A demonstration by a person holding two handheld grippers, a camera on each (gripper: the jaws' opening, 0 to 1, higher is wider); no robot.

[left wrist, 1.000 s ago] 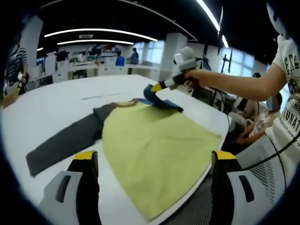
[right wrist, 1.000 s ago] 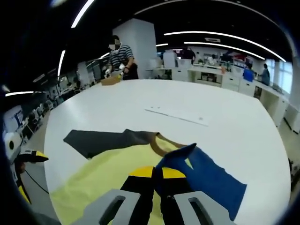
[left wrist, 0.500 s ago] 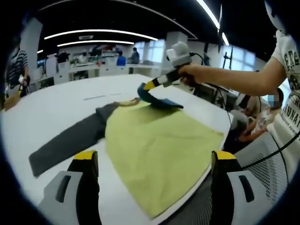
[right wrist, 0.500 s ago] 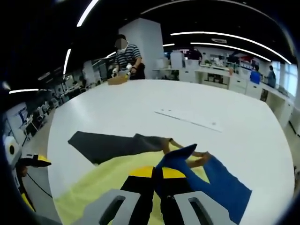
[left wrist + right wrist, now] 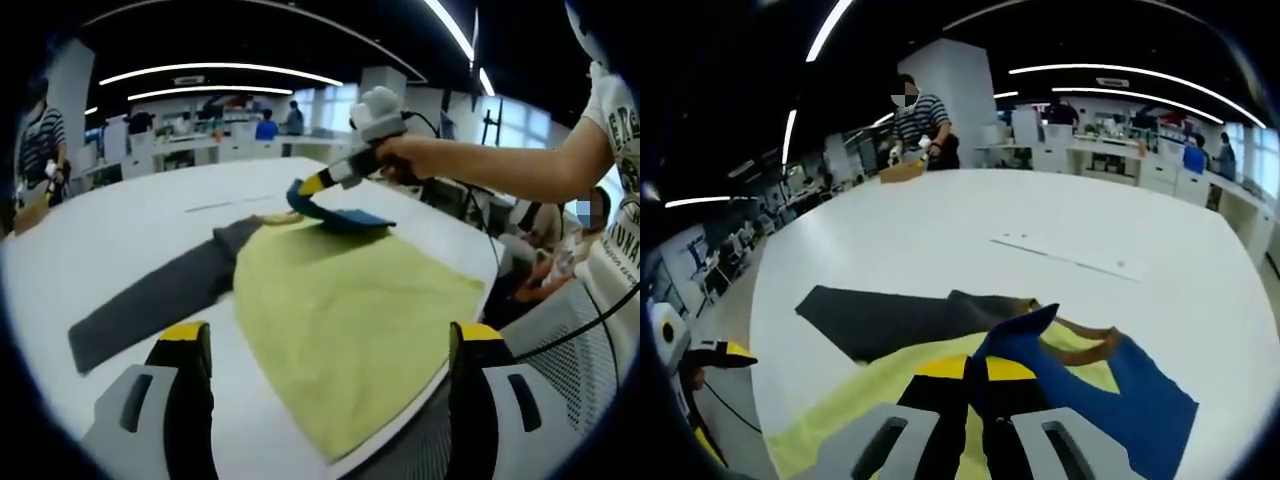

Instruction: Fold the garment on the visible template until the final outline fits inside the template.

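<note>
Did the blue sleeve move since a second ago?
Yes. The right gripper, shut on the blue sleeve, has drawn it inward over the yellow shirt body, toward the grey sleeve.

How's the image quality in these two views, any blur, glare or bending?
Left gripper view: fisheye bends the table edge; ceiling light strips glare white; the shirt is fairly sharp. Right gripper view: soft overall, the blue sleeve slightly blurred, strips curved.

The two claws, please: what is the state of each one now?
Left claw: open, holding nothing.
Right claw: closed on the blue sleeve of the shirt.
</note>
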